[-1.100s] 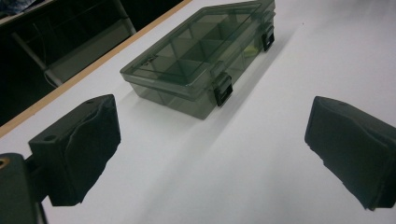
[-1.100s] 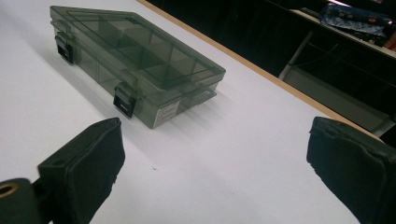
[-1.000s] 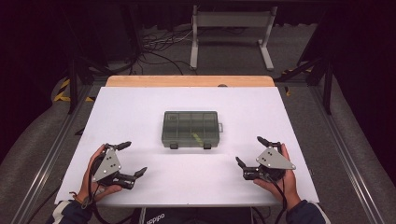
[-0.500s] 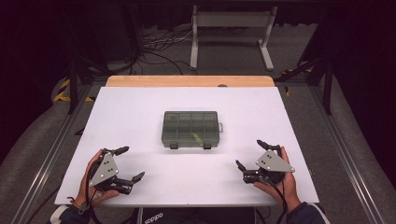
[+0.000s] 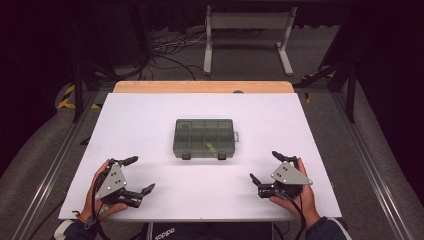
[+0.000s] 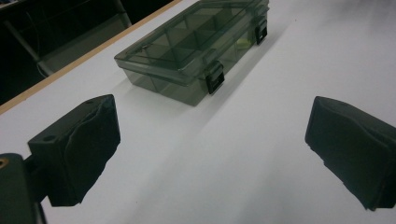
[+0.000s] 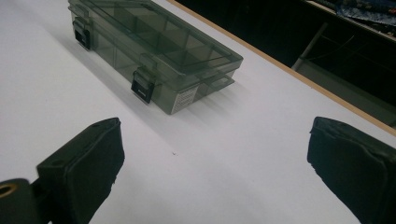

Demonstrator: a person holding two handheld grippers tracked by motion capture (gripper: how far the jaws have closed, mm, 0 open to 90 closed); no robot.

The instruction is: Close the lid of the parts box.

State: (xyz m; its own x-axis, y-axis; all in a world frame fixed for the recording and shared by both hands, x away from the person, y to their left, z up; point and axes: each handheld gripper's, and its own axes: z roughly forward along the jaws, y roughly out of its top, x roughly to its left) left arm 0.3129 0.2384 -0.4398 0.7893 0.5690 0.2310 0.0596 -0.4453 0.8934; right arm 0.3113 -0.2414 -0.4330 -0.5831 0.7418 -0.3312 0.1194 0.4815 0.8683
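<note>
The white table point(image 5: 150, 125) in front of me carries one thing, a smoky clear box point(image 5: 204, 138), lid shut, lying flat about mid-table. Its two black latches point(image 6: 215, 78) face my side. Through the lid I see dividers, and a small yellow-green bit point(image 5: 210, 146) lies in a compartment near the front right; what it is I cannot tell. A wooden strip point(image 5: 202, 87) runs along the far edge of the table. Beyond it, on the dark floor, stand a grey metal frame point(image 5: 248, 30) and loose cables point(image 5: 165, 47). Nothing lies between my tools and the box, just bare tabletop.

My left gripper point(image 5: 135, 175) sits near the front left corner, well apart from the box, jaws spread wide and empty, pointing right and slightly forward. My left hand point(image 5: 100, 195) holds it from below and behind. My right gripper point(image 5: 265, 167) sits near the front right, likewise well apart from the box, jaws wide and empty, pointing left. My right hand point(image 5: 295, 192) wraps it from behind. In both gripper views the box lies ahead between the jaws, latches toward me.
</note>
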